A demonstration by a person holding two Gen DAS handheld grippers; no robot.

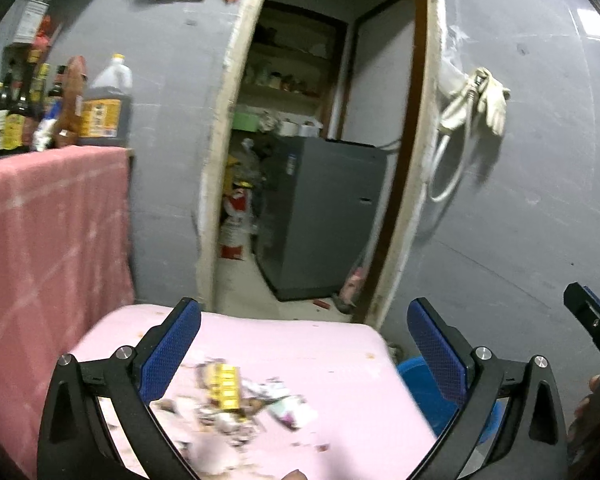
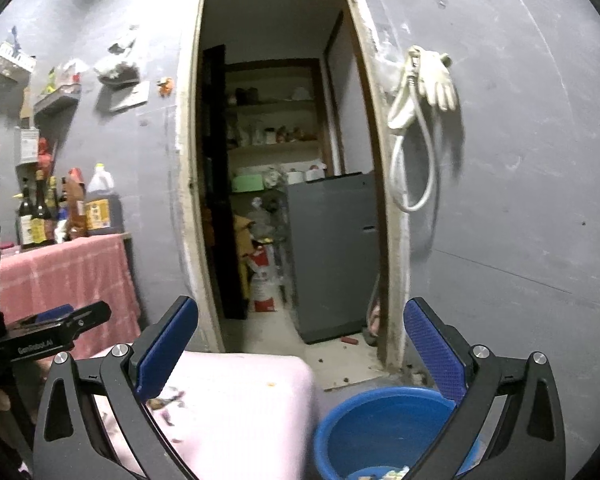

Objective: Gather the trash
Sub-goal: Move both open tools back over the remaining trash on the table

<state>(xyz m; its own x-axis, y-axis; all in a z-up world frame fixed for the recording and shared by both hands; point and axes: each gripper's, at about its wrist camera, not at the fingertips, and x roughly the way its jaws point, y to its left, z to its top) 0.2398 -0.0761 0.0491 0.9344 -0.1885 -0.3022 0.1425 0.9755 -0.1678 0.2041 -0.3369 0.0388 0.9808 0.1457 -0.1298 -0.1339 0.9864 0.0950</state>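
Trash (image 1: 236,400): crumpled wrappers and scraps – one yellow packet, one white-purple one – lying on the pink bench (image 1: 300,344).
Bucket (image 2: 380,420): one, blue, on the floor just right of the bench, a few scraps inside.
Left gripper (image 1: 304,352): spread wide, nothing between its fingers.
Right gripper (image 2: 300,352): spread wide, empty – above bench edge and bucket.
Around: bottles (image 1: 40,108) on a pink cloth, doorway (image 2: 284,160), glove (image 2: 438,76) on the wall.

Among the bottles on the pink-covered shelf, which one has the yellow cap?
The big jug of dark liquid at the right end; the slim dark bottles beside it are narrower and lack that cap.
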